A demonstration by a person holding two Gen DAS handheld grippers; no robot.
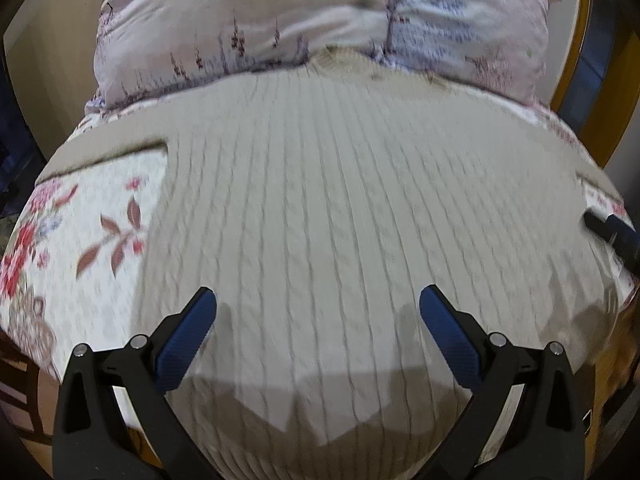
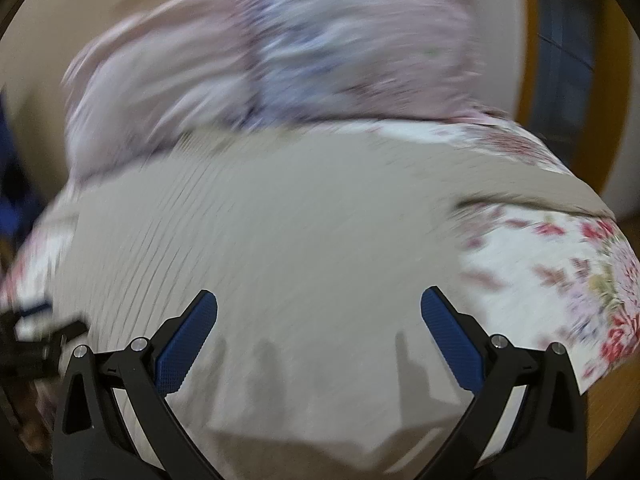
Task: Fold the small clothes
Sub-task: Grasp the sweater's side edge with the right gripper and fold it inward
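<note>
A cream cable-knit sweater (image 1: 320, 208) lies spread flat on a floral bedcover (image 1: 92, 240), its body filling the middle of the left wrist view and its sleeves reaching out to the sides. My left gripper (image 1: 318, 300) is open and empty, hovering just above the sweater's lower part. The sweater also fills the right wrist view (image 2: 280, 232), which is blurred. My right gripper (image 2: 319, 300) is open and empty above the sweater's lower right part. The right gripper's tip shows at the right edge of the left wrist view (image 1: 608, 232).
A pink floral pillow (image 1: 320, 20) lies at the far end, touching the sweater's collar; it also shows in the right wrist view (image 2: 280, 48). The bedcover shows at the right (image 2: 560, 272). A wooden frame (image 1: 580, 60) stands at the far right.
</note>
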